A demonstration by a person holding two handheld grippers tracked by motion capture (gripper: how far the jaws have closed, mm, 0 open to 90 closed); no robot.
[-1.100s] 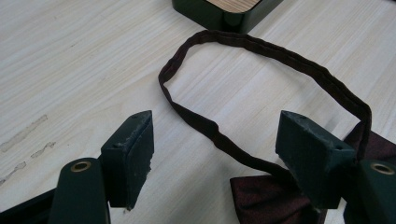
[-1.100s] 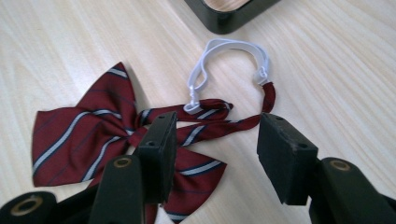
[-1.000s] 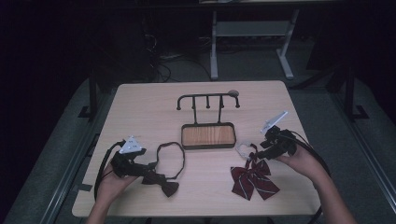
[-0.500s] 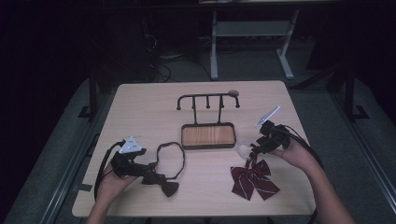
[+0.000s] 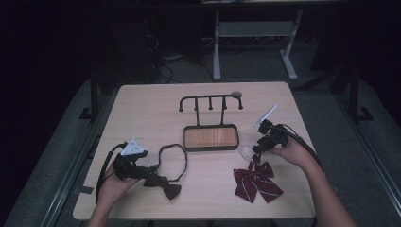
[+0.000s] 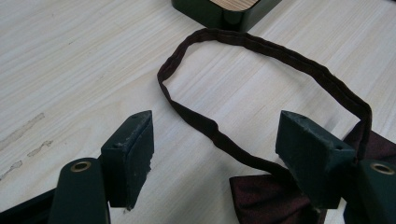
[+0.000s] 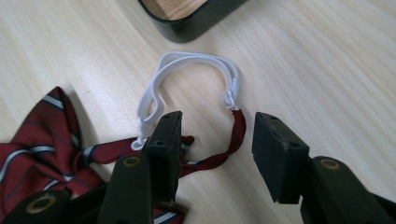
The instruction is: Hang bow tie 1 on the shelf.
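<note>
Centrally on table [image 5: 142, 109]: black hook rack with wood-inlaid tray base [image 5: 211, 137], used as landmark. Left-front of tray: dark bow tie [image 5: 168, 189] with looped strap lying flat, loop nearly reaching tray corner. Right-front of tray: red striped bow tie [image 5: 257, 182], white elastic loop [image 7: 196, 70] just off tray corner. Small round thing by rack's far right end, too dim to identify. Tray cut off at top of both gripper views. Left gripper [image 6: 215, 154] low, jaws spread, straddling dark strap. Right gripper [image 7: 217, 140] tilted down, jaws apart around red strap end, gripping nothing.
</note>
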